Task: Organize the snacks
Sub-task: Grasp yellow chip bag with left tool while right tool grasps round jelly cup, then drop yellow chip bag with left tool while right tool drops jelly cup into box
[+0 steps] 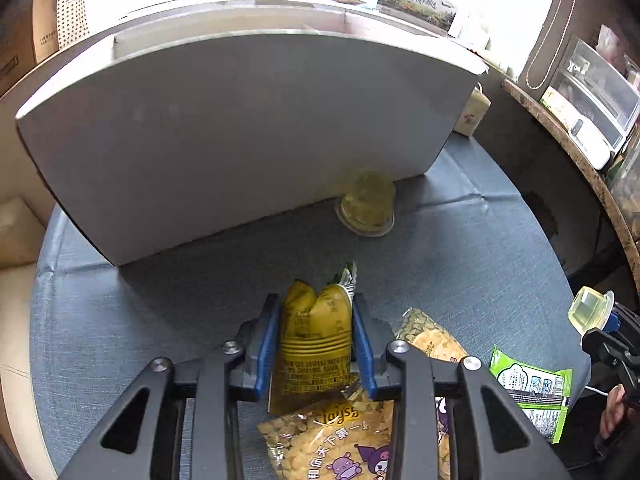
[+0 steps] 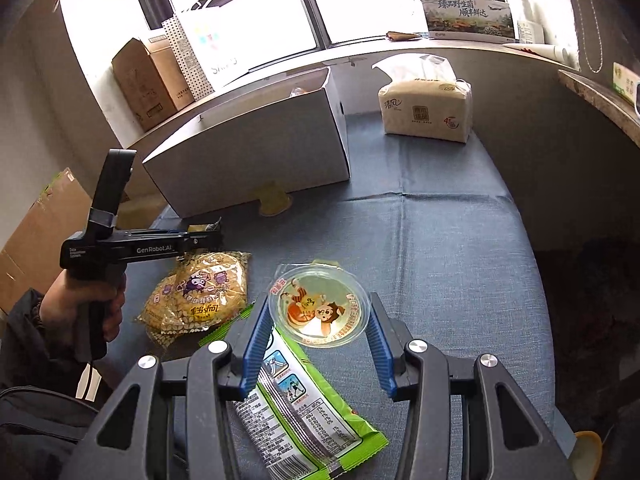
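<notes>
Left gripper (image 2: 208,236), body marked "GenRobot.AI", pinches yellow snack packet (image 1: 314,344) above blue tablecloth (image 2: 460,240). Lay's chip bags (image 2: 200,296) beside green packet (image 2: 304,396). Right gripper (image 2: 318,344) clamps jelly cup (image 2: 318,304). White box (image 2: 256,152) behind.

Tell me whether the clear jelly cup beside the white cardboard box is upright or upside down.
Upside down: the clear jelly cup rests on its wide sealed rim, narrow base up, against the white cardboard box.

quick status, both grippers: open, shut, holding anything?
Left gripper: shut on the yellow snack packet.
Right gripper: fingers shut on the jelly cup, gripped at its rim.
</notes>
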